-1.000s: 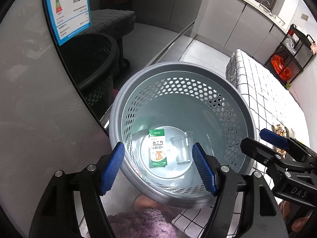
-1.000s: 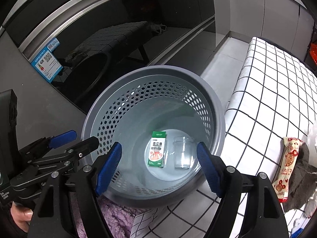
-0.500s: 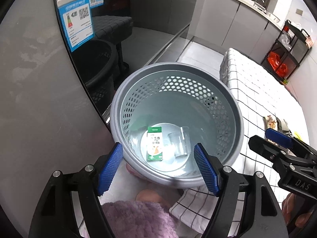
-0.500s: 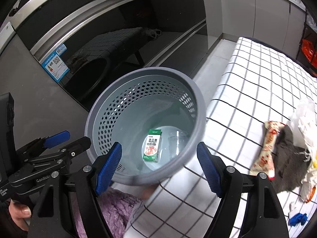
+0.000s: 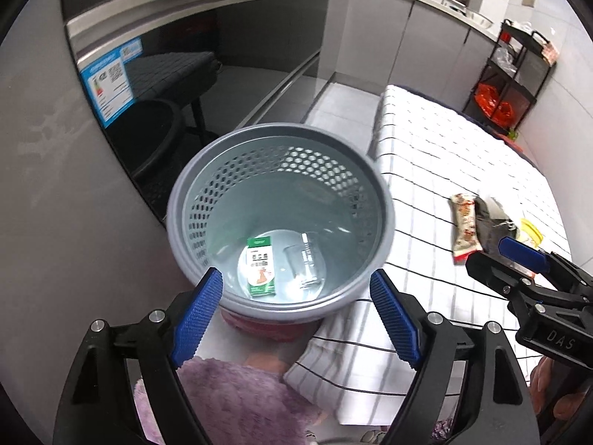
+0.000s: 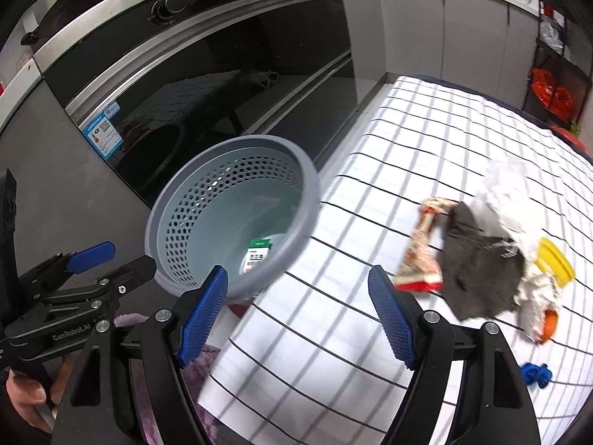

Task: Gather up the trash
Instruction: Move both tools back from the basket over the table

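A grey perforated basket [image 5: 192, 193] [image 6: 174, 215] stands beside the checked table. A green-and-white carton [image 5: 261, 265] [image 6: 257, 254] and a clear plastic cup [image 5: 305, 263] lie in it. My left gripper [image 5: 296, 315] is open and empty above its near rim. My right gripper [image 6: 296, 315] is open and empty over the table's left edge. A red-and-white snack wrapper [image 6: 420, 256] [image 5: 463, 228], a dark grey rag [image 6: 478, 270], crumpled white tissue [image 6: 507, 200] and a yellow lid [image 6: 554, 259] lie on the table to its right.
The table wears a white cloth with black checks [image 6: 426, 141]. A dark oven door [image 6: 222, 74] stands behind the basket. A small blue object [image 6: 535, 374] lies near the table's front. A black rack with orange bags [image 5: 496, 102] stands at the back right.
Both grippers have pulled back and up from the basket. The right one has swung right toward the table, bringing the trash pile into view. Both stay open.
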### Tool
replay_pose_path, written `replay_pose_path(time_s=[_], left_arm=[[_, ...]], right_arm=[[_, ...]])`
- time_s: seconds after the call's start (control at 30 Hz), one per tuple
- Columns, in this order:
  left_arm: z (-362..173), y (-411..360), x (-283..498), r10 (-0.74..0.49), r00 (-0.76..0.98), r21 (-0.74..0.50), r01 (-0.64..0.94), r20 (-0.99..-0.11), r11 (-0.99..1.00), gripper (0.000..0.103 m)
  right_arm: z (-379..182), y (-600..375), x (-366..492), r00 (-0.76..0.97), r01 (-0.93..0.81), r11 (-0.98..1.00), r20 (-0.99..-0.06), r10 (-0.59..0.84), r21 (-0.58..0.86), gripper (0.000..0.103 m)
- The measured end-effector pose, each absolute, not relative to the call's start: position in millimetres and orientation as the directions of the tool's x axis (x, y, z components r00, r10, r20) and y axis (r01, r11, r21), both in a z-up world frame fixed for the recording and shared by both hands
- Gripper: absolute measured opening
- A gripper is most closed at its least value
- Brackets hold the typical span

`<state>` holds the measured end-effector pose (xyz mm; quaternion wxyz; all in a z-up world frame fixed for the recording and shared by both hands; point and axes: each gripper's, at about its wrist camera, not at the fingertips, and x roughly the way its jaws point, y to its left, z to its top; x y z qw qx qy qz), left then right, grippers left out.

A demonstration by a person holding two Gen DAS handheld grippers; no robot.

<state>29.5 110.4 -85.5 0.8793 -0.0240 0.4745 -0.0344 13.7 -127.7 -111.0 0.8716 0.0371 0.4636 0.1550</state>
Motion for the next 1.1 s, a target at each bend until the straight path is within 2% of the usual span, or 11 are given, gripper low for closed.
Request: replay_pose_path(time_s=[0.3, 1.1], left_arm=[[-75.5, 69.9, 15.0, -0.121, 0.566, -0.078, 0.100, -0.815, 0.992, 0.090], [-78.1, -17.5, 0.8, -0.191, 0.547, -0.062, 0.245, -0.815, 0.968, 0.091]], right_arm=[[-110.8, -174.2, -11.1, 0.553, -0.160, 0.964, -0.791, 0.264, 0.210, 0.078], [-120.2, -278.0, -63.7, 0.587, 0.031, 0.985, -0.800, 0.121, 0.171, 0.078]])
